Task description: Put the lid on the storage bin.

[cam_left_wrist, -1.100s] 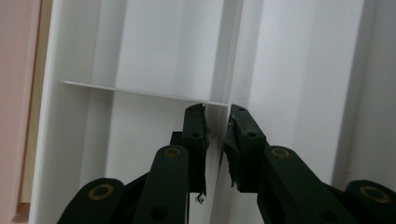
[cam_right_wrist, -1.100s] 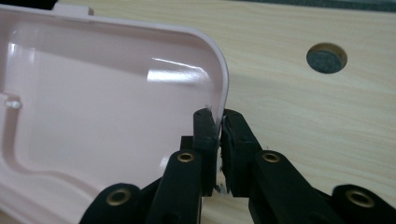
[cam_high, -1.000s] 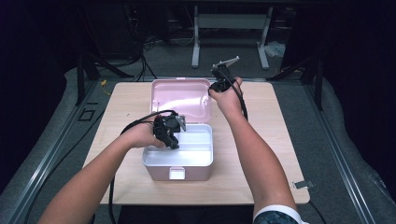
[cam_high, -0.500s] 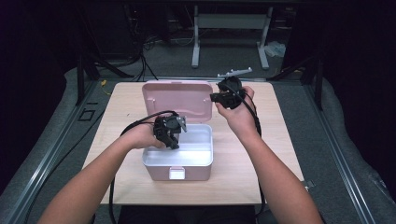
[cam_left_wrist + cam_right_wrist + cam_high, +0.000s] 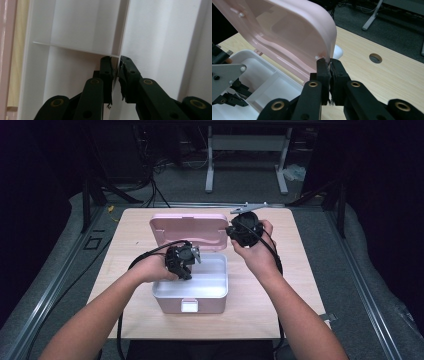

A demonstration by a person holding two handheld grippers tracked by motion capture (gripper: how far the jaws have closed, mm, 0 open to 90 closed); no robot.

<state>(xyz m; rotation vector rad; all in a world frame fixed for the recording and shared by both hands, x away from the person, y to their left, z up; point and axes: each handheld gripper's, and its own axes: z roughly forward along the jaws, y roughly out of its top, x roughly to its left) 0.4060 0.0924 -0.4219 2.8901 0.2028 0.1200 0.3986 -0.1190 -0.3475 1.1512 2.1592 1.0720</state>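
The right gripper (image 5: 329,65) had its fingers clenched on the pink lid (image 5: 189,227) edge, while the left gripper (image 5: 116,65) fingers grasped the white divider (image 5: 75,48) inside the box (image 5: 212,292).

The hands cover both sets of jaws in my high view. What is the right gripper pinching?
Observer: The right gripper is shut on the rim of the pink lid, close to its rounded corner.
Operator: And the left one, down in the box?
Observer: The left gripper is shut on a thin white divider that stands upright inside the white tray.
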